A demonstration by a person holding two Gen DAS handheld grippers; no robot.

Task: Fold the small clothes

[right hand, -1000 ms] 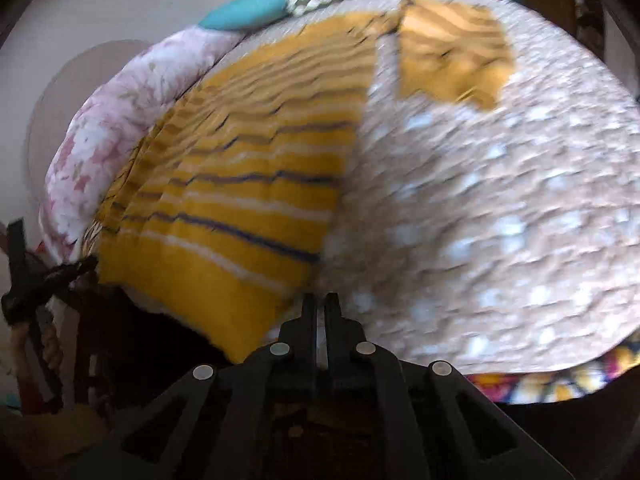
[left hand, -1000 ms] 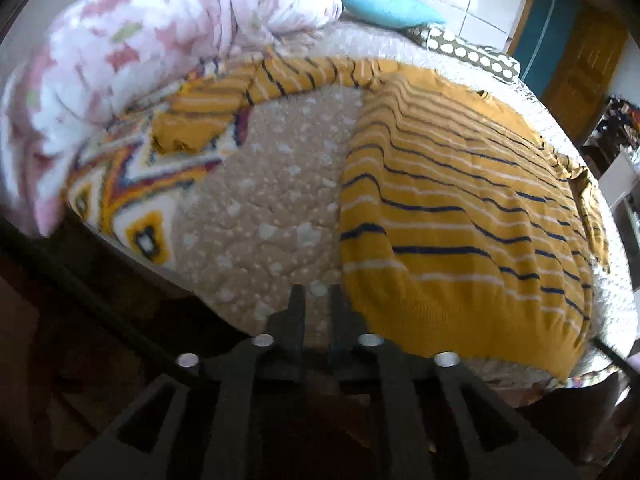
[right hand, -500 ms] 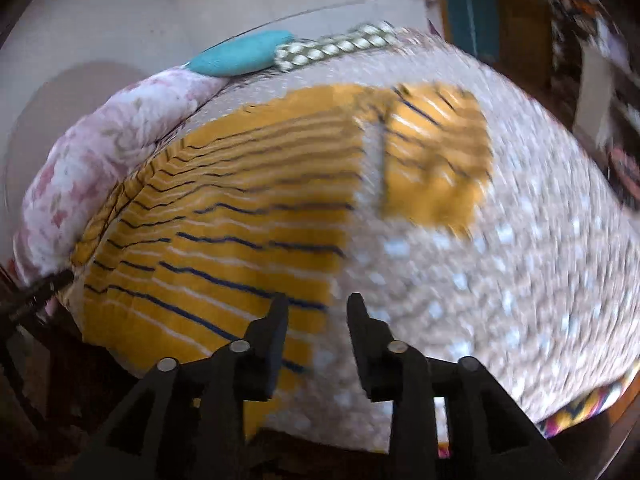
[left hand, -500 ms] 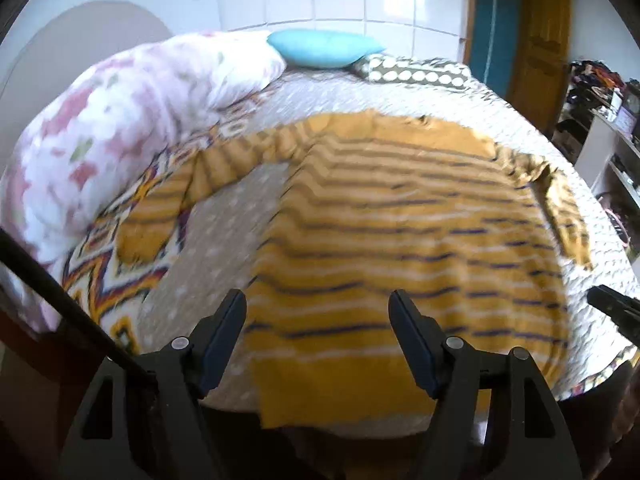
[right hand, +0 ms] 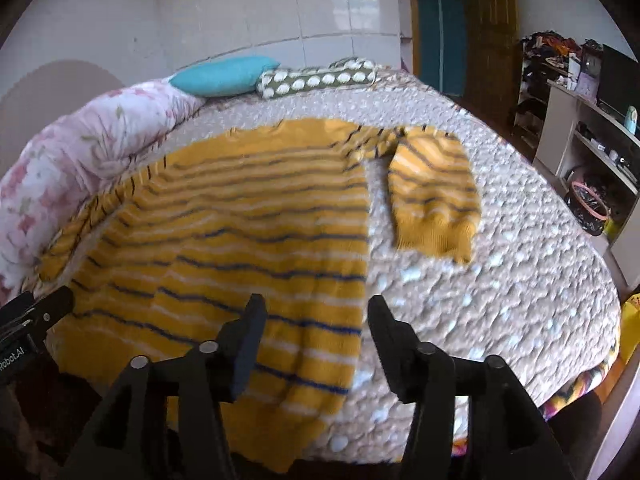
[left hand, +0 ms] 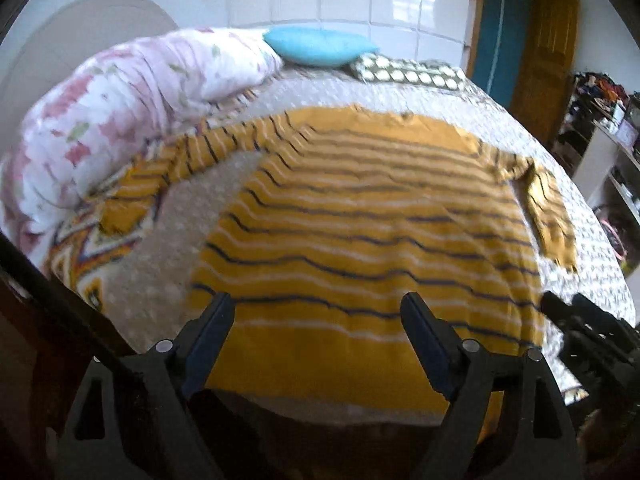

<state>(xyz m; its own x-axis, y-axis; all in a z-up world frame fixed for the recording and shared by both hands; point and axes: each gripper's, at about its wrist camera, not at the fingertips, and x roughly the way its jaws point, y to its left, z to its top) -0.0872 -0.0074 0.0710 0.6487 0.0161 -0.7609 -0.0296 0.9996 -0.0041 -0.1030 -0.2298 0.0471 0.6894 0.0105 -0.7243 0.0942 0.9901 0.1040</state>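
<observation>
On bed (right hand: 500,280), striped sweater (left hand: 368,232) flat

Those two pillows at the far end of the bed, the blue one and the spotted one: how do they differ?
The blue pillow is plain turquoise; the spotted pillow is olive with white dots. The blue pillow looks plump and rounded, the spotted pillow long and narrow. The blue pillow lies next to the floral duvet, the spotted pillow nearer the door side. Both rest at the bed's far edge, side by side.

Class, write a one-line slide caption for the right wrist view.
Open right gripper hovers at the hem of a striped mustard sweater spread flat on a quilted bed.
</observation>
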